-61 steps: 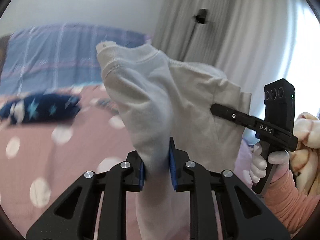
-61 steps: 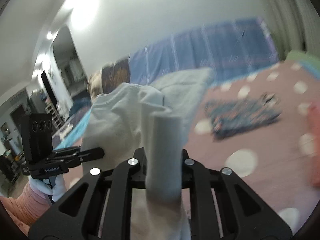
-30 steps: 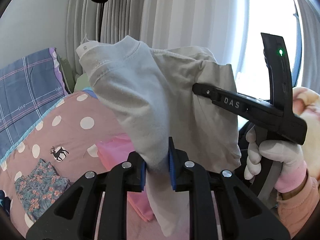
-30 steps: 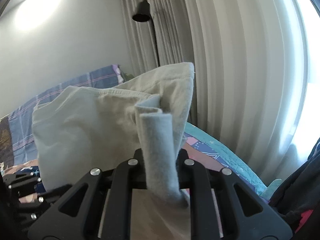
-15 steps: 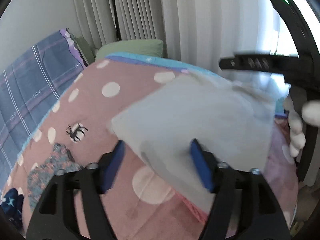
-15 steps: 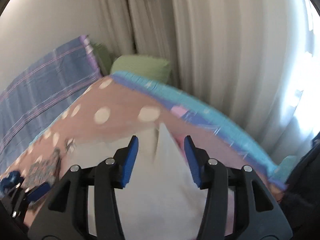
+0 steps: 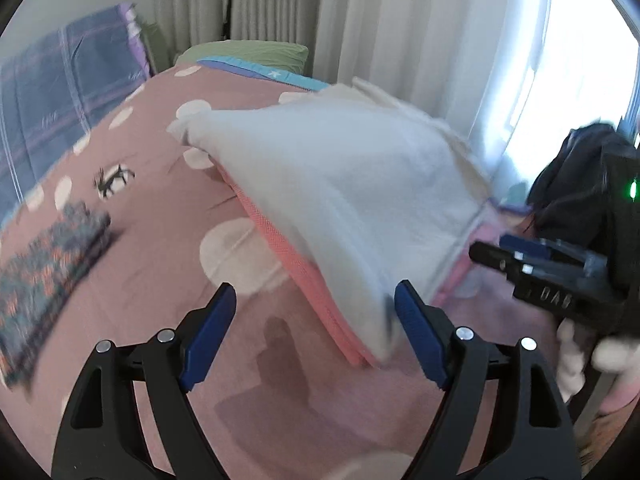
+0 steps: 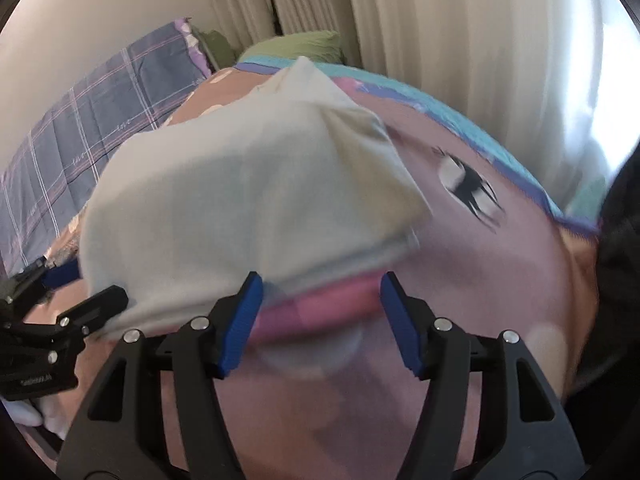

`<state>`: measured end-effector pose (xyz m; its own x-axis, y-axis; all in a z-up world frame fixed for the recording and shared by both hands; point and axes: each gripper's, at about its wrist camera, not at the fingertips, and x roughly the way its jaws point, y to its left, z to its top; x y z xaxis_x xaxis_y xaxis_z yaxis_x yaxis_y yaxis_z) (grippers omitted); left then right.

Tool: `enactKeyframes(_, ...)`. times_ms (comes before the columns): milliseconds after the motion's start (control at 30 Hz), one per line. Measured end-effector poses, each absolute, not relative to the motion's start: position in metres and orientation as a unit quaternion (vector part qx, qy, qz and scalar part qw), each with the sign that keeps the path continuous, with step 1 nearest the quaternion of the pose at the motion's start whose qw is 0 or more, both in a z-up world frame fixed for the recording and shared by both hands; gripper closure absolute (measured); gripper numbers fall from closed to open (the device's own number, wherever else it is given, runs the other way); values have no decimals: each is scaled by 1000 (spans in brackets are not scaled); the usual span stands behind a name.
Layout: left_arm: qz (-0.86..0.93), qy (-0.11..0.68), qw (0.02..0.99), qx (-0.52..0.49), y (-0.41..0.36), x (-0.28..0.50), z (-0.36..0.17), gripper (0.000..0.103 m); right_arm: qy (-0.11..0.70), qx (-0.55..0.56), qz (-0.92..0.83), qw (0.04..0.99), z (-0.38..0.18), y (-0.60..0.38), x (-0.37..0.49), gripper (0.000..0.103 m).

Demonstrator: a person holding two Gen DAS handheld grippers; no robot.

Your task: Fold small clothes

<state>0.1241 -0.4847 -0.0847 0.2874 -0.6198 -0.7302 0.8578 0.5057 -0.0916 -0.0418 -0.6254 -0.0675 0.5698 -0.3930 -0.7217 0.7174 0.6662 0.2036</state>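
Observation:
A folded white garment (image 7: 340,196) lies on top of a folded pink garment (image 7: 288,252) on the bed; it also shows in the right wrist view (image 8: 240,200), with the pink garment (image 8: 320,308) under it. My left gripper (image 7: 316,320) is open and empty just in front of the stack's near corner. My right gripper (image 8: 320,320) is open and empty, right at the stack's near edge. Each gripper shows in the other's view: the right one (image 7: 520,268), the left one (image 8: 80,312). Both views are blurred.
The bed has a pink polka-dot cover (image 7: 160,208). A folded floral garment (image 7: 44,256) lies at left. A plaid blue pillow (image 8: 80,128) and a green pillow (image 8: 296,46) are at the head. Curtains (image 7: 360,20) hang behind. Dark clothing (image 7: 580,184) hangs at right.
Both grippers held the white garment in the air, swung it over the pink garment, opened and let it go. It now rests on the pink garment, and both grippers have drawn back slightly.

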Motion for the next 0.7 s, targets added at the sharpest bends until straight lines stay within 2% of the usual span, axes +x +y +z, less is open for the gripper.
enactKeyframes(100, -460, 335, 809, 148, -462, 103, -61, 20, 313, 193, -357, 859, -42, -593, -59, 40)
enactKeyframes(133, -451, 318, 821, 147, -453, 93, -51, 18, 298, 178, -359, 867, -33, -581, -65, 37)
enactKeyframes(167, -443, 304, 831, 146, -446, 82, -43, 15, 278, 161, -363, 875, -22, -565, -74, 29)
enactKeyframes(200, -436, 289, 840, 143, -438, 74, -36, 10, 260, 148, -366, 881, -11, -550, -82, 25)
enactKeyframes(267, -421, 252, 861, 134, -419, 51, -22, 1, 208, 123, -373, 896, 14, -512, -103, 7)
enactKeyframes(300, -410, 234, 872, 130, -408, 36, -16, 1, 193, 119, -377, 898, 20, -503, -109, 2)
enactKeyframes(400, -384, 215, 889, 126, -389, 12, -7, 1, 140, 122, -402, 896, 28, -465, -138, 2)
enactKeyframes(533, -379, 233, 889, 111, -364, -4, -5, 1, 166, 173, -355, 904, 22, -455, -151, 2)
enactKeyframes(700, -368, 235, 894, 97, -342, -17, 3, 1, 179, 157, -356, 904, 23, -434, -159, 2)
